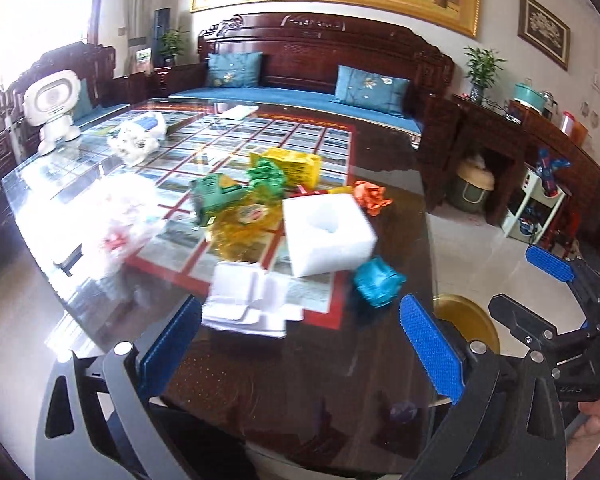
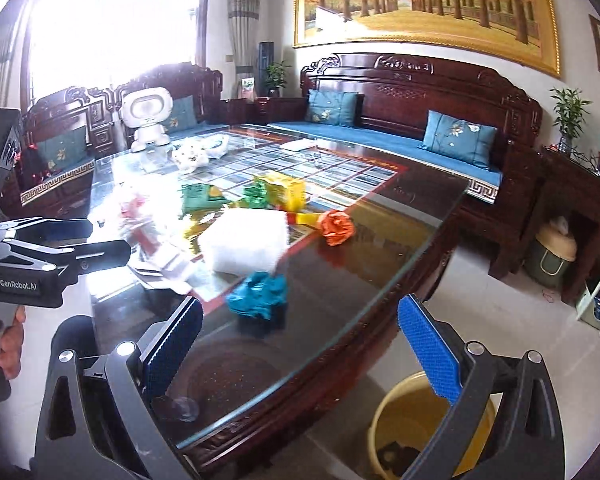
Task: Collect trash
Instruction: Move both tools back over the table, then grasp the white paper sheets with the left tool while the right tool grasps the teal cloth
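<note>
Both grippers empty, jaws spread wide: left gripper [image 1: 300,344] over the near desk [image 1: 260,392] edge, right gripper [image 2: 300,344] beside it, above the yellow bin [image 2: 400,412] on the floor. Nearest trash: teal crumpled wrapper [image 2: 258,294], then white papers [image 1: 248,304] and foam block [image 1: 326,232]. All likely light; wrapper soft, pinch across its bulk; foam stiff, grip opposite sides.

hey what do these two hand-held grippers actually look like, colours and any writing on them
Both match. The left hand-held gripper has black angular metal linkages with silver rivets and flat fingers faced in blue dimpled rubber. The right hand-held gripper is built the same way. White "GenRobot.AI" lettering shows on the left one's black body in the right wrist view. Bare fingertips grip the handle; no sleeves or cables are visible.
</note>
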Motion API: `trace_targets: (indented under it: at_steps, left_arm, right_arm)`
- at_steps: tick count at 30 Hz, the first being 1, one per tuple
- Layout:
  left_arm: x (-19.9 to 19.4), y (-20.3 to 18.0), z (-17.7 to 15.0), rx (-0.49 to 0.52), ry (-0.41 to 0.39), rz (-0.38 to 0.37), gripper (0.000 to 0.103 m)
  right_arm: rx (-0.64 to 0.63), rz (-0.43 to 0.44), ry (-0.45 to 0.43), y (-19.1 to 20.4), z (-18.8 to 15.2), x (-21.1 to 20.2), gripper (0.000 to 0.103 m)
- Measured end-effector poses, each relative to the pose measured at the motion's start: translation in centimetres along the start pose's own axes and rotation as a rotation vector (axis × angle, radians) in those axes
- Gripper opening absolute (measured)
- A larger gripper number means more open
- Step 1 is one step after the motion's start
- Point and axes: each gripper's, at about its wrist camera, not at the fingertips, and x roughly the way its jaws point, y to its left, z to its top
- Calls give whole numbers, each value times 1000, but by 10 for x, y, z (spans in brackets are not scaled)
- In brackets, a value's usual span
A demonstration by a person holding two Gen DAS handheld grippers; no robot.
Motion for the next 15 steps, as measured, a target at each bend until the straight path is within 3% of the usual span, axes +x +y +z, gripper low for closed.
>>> trace_targets:
  at_steps: [7,15]
  left_arm:
    - [-14,34,-17,-8,-25,86,99]
    - [-1,50,-21,-24,-13,66,99]
  right_arm:
    - [7,55,20,29,2,8,95]
    - [24,66,66,33,3,28,95]
